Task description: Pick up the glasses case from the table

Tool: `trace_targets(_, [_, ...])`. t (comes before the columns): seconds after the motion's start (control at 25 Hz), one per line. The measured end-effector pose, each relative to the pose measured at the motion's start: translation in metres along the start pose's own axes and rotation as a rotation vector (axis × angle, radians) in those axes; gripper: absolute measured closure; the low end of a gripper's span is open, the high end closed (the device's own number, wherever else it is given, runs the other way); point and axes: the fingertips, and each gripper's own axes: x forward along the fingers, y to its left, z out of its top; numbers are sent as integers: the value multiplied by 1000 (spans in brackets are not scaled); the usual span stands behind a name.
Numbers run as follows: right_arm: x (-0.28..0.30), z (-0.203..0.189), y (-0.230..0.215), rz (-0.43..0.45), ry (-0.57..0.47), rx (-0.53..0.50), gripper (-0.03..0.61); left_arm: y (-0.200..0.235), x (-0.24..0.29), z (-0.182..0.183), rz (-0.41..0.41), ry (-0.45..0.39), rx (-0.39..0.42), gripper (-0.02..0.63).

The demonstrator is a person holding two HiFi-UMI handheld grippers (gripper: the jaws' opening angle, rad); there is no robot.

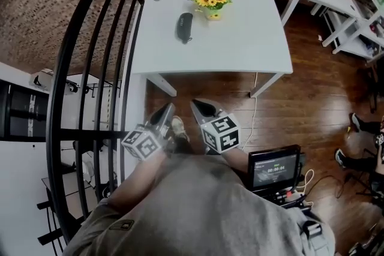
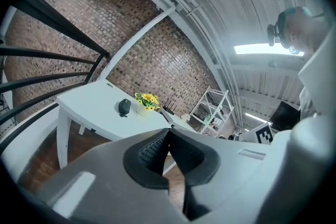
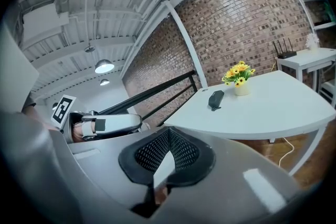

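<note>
Both tools were empty and clenched. The left gripper [image 1: 167,111] had its jaws closed tip to tip with nothing between them, and so did the right gripper [image 1: 199,107]. They sat side by side at lower centre of the head view, below the near edge of the table [image 1: 258,51], pointing up-frame toward it.

The glasses case [image 1: 184,27] lay flat on the tabletop, upper centre-left of the head view, just left of the sunflower pot [image 1: 213,2] and apart from it. It was well apart from both grippers, with the table's near edge and bare floor between.

Key relation: the case was almost straight up-frame from the gap between the two tips, so neither hand was clearly nearer. In the left gripper view the case [image 2: 124,107] fell left of the jaw line; in the right gripper view it [image 3: 216,99] fell right of it.

The long axis ran roughly up-down in the head view, about in line with the approach. Judgement: whichever gripper takes it must open first and close across the short width, with the pot crowding the right side.
</note>
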Motion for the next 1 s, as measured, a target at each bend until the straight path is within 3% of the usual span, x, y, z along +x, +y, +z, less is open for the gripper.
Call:
trace_targets(0.44, [68,33,-52,-110,17,26,565,56,73,37,-70,72,-22,612])
trace_targets(0.72, [130,73,-83,-200,41,23,566,105,120,86,-153,80,-28,612])
trace_targets(1.0, [198,116,-98,-268,30,21,566,162,147,134,-181,104,-29,612])
